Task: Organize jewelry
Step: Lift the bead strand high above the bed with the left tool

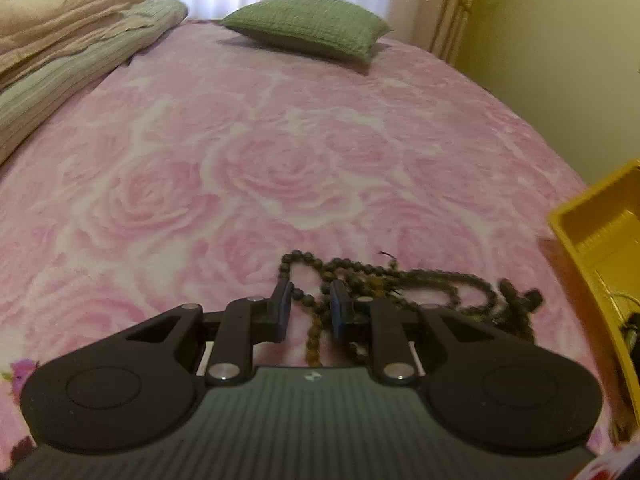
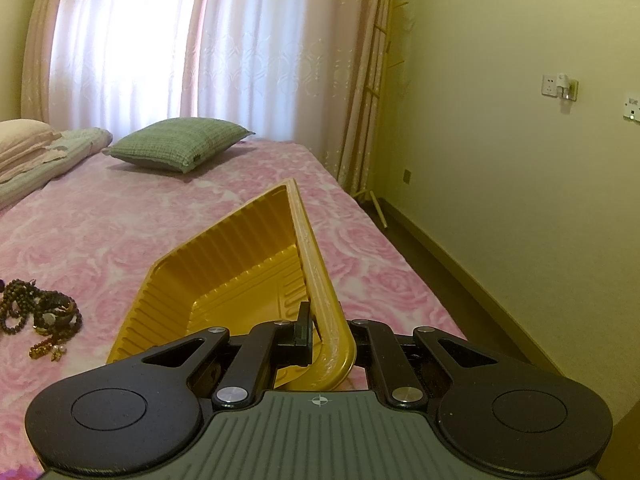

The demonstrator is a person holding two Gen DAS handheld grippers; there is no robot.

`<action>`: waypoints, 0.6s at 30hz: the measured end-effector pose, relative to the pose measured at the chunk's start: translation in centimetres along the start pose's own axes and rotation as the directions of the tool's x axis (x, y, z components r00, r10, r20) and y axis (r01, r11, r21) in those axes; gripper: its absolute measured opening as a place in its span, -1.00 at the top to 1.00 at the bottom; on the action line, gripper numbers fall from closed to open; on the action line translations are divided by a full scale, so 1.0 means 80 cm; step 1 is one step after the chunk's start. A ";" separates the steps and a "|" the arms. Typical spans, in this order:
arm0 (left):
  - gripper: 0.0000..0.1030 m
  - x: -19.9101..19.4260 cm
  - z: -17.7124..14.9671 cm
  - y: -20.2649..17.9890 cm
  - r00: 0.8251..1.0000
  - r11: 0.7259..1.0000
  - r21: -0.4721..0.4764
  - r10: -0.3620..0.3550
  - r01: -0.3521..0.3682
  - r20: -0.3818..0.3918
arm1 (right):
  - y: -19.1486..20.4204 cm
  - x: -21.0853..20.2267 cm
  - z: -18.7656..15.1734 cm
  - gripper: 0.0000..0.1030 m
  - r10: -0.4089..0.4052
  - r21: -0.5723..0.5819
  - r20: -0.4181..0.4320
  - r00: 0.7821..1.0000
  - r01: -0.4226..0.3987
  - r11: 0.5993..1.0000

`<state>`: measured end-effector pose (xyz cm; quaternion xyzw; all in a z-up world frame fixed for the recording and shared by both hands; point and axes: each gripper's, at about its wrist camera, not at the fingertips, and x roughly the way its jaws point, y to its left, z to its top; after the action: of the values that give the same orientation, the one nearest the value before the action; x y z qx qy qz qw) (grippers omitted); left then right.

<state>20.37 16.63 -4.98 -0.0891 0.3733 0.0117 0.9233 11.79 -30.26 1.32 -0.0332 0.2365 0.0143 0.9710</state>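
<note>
A tangle of dark bead necklaces [image 1: 420, 284] lies on the pink rose bedspread [image 1: 260, 168], just ahead of my left gripper [image 1: 310, 300]. Its jaws stand a little apart, and one brown bead strand runs through the gap without the blue pads [image 1: 285, 308] pressing on it. In the right wrist view the same jewelry pile [image 2: 40, 312] sits at the far left. My right gripper [image 2: 318, 320] is shut on the near right rim of a yellow ribbed plastic tray [image 2: 240, 264], which is tilted up from the bed. The tray's corner [image 1: 592, 232] shows at the right of the left wrist view.
A green pillow [image 2: 180, 144] lies at the head of the bed by the curtained window. Folded quilts [image 1: 60, 60] are stacked at the far left. The bed's right edge drops to a dark floor strip [image 2: 460, 256] along the yellow wall.
</note>
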 end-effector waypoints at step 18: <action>0.89 -0.060 0.049 -0.006 0.996 0.991 0.132 -0.025 0.014 0.082 | 0.008 0.003 -0.003 0.87 -0.008 -0.014 0.001 1.000 0.008 1.000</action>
<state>19.67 17.07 1.21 -0.0312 0.3337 -0.0185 0.9420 11.90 -29.62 0.96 -0.0410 0.2358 0.0123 0.9708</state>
